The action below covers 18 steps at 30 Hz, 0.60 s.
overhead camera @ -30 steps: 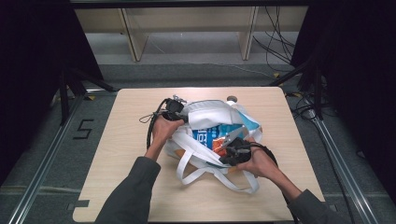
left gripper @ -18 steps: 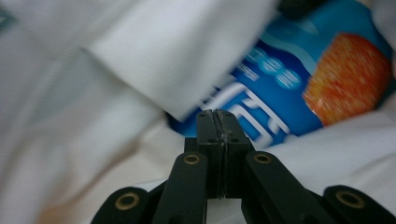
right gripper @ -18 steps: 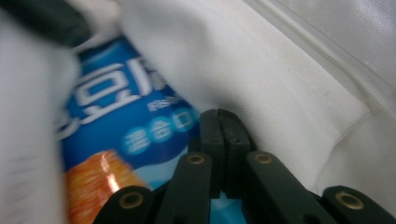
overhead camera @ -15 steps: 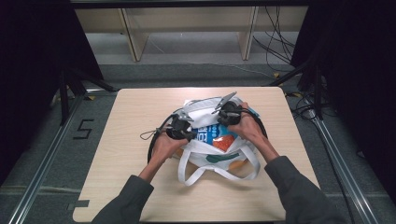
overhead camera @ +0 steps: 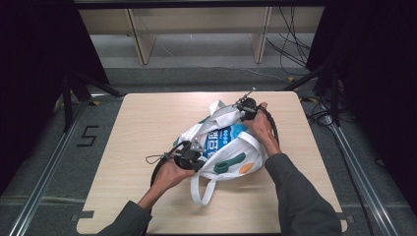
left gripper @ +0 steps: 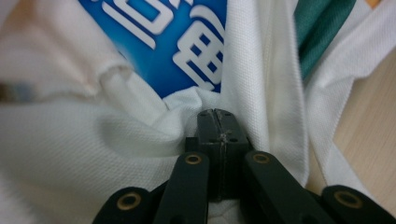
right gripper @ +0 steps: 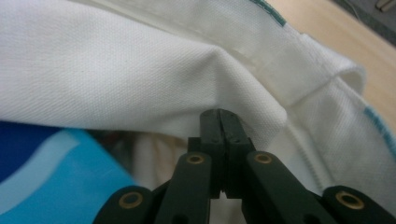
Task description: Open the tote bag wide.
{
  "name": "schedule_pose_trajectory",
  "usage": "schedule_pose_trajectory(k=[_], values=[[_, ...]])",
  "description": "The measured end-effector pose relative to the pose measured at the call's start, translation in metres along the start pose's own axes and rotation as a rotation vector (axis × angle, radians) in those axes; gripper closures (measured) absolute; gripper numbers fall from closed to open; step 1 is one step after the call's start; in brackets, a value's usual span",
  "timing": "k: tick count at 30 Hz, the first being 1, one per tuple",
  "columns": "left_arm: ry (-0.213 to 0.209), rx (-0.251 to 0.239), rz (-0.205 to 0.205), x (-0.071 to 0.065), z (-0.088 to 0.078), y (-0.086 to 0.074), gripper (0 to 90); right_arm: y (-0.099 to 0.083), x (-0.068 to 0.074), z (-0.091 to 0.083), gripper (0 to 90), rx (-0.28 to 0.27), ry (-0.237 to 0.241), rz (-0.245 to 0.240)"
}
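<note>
You hold a white bag [overhead camera: 223, 147] from both ends with both pairs of tongs on the table [overhead camera: 147, 123].

Your left gripper [overhead camera: 189, 156] has its jaws pressed together on a fold of the bag's white cloth at the near-left end, just below the blue printed panel. Your right gripper [overhead camera: 246, 105] is likewise clamped tight on the white rim at the far-right end. The bag lies mid-table, its loop handle [overhead camera: 204, 189] trailing toward you.
</note>
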<state>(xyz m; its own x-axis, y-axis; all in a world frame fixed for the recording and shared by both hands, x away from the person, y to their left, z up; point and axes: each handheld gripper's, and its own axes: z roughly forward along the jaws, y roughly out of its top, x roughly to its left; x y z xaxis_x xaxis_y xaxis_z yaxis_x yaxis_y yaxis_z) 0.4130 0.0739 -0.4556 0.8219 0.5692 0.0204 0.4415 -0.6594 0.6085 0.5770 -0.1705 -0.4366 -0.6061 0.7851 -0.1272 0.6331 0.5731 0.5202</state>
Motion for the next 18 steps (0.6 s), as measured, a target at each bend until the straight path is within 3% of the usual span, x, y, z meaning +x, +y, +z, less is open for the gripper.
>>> schedule_pose_trajectory(k=[2,3,6,7,8,10,12,14,16,18], values=[[-0.009,-0.05,-0.019,0.004,-0.008,0.015,87.8,-0.001,0.0,-0.02,89.0,-0.055,0.01,0.01],[-0.009,-0.05,-0.019,0.004,-0.008,0.015,87.5,-0.001,0.0,-0.02,89.0,-0.055,0.01,0.01],[0.022,-0.088,-0.011,0.012,-0.013,0.041,87.7,-0.006,0.008,-0.05,89.2,-0.132,0.102,-0.033],[0.023,-0.093,-0.018,0.014,-0.011,0.048,87.6,-0.01,0.016,-0.059,89.2,-0.129,0.135,-0.06],[0.043,-0.085,-0.026,0.023,-0.006,0.065,87.7,-0.018,0.03,-0.069,89.3,-0.109,0.177,-0.115],[0.065,-0.075,-0.051,0.032,0.004,0.079,87.7,-0.029,0.04,-0.077,89.8,-0.092,0.19,-0.176],[0.093,-0.079,-0.087,0.044,0.016,0.089,87.9,-0.041,0.043,-0.081,90.0,-0.065,0.199,-0.204],[0.098,-0.081,-0.103,0.051,0.022,0.092,88.9,-0.047,0.043,-0.081,90.0,-0.053,0.205,-0.213],[0.091,-0.097,-0.173,0.062,0.031,0.095,89.1,-0.063,0.04,-0.085,90.0,-0.058,0.242,-0.198],[0.113,-0.09,-0.188,0.069,0.035,0.095,89.3,-0.068,0.039,-0.087,90.0,-0.057,0.254,-0.194]])
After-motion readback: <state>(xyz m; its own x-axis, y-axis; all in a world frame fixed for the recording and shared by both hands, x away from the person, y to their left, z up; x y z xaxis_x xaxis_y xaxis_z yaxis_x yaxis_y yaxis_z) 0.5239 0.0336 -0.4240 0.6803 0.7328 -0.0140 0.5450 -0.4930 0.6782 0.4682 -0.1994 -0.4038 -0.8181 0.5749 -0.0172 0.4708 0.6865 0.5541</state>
